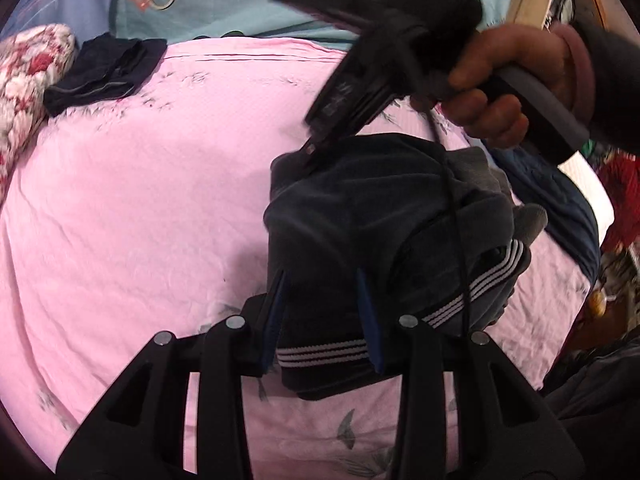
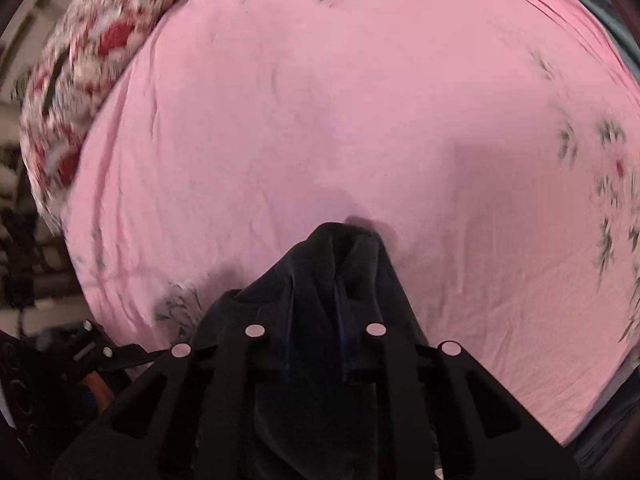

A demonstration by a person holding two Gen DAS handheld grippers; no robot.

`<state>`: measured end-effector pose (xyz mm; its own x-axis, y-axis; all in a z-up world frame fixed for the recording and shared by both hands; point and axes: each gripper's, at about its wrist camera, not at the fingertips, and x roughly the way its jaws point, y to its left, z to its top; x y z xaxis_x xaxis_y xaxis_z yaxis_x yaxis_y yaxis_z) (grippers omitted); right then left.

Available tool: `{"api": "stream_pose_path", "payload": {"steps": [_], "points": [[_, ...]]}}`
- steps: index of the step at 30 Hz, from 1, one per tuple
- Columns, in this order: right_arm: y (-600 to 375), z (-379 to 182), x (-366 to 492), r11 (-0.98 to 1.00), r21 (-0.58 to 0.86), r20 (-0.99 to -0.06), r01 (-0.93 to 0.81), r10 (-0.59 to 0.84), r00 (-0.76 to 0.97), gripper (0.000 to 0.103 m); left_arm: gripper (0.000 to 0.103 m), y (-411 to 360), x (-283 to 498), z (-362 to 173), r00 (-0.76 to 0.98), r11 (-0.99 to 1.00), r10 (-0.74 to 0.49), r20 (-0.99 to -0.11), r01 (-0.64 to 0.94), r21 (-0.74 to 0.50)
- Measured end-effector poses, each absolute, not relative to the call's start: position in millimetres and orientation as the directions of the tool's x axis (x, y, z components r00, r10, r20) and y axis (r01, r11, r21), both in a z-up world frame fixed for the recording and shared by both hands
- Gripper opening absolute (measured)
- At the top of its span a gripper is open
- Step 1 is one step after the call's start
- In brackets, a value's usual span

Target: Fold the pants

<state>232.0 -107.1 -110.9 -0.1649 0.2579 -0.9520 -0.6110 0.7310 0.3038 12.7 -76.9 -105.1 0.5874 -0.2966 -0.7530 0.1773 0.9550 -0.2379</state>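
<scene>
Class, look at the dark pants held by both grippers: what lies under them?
Under the dark pants lies the pink bedsheet, visible all around them. The patch of sheet directly beneath is covered by the bunched fabric, so anything there cannot be seen.

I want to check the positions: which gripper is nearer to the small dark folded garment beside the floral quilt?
Left. The left gripper holds the near striped end of the pants, on the folded garment's side; the right gripper grips their far edge, farther right.

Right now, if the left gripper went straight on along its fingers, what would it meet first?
The left gripper already straddles the dark navy pants with white side stripes, so it would push deeper into that bundle. Beyond lies the right gripper, pinching the far edge; depth is uncertain.
</scene>
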Motion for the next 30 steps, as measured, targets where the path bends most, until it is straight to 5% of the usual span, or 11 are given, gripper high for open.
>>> {"api": "stream_pose_path", "payload": {"steps": [5, 11, 12, 13, 15, 20, 30], "points": [[-141.0, -135.3, 250.5, 0.839, 0.384, -0.923, -0.385, 0.355, -0.147, 0.011, 0.036, -78.9, 7.0, -117.2, 0.601, 0.958, -0.282, -0.748, 0.13, -0.256], [-113.1, -111.3, 237.0, 0.813, 0.242, -0.963, -0.529, 0.268, -0.03, 0.01, 0.041, -76.4, 4.4, -105.2, 0.601, 0.963, -0.266, -0.753, 0.136, -0.232], [-106.7, -95.0, 228.3, 0.798, 0.166, -0.97, -0.579, 0.237, 0.048, 0.014, 0.054, -72.7, 4.7, -98.7, 0.607, 0.969, -0.245, -0.756, 0.127, -0.212], [-108.5, -84.3, 225.1, 0.798, 0.104, -0.972, -0.594, 0.207, 0.108, 0.033, 0.062, -66.7, 4.7, -92.0, 0.619, 0.974, -0.224, -0.753, 0.107, -0.201], [-110.8, -55.8, 212.2, 0.805, 0.005, -0.957, -0.593, 0.176, 0.231, 0.051, 0.071, -53.6, 4.3, -79.9, 0.645, 0.977, -0.199, -0.737, 0.072, -0.201], [-134.4, -15.9, 177.5, 0.844, -0.062, -0.921, -0.533, 0.158, 0.357, 0.056, 0.08, -42.4, 17.2, -59.9, 0.658, 0.986, -0.156, -0.737, 0.055, -0.159], [-230.1, -23.3, 112.9, 0.949, 0.07, -0.923, -0.308, 0.178, 0.341, 0.058, 0.091, -58.7, 58.1, -63.9, 0.579, 0.973, -0.231, -0.782, 0.121, -0.197]]}}
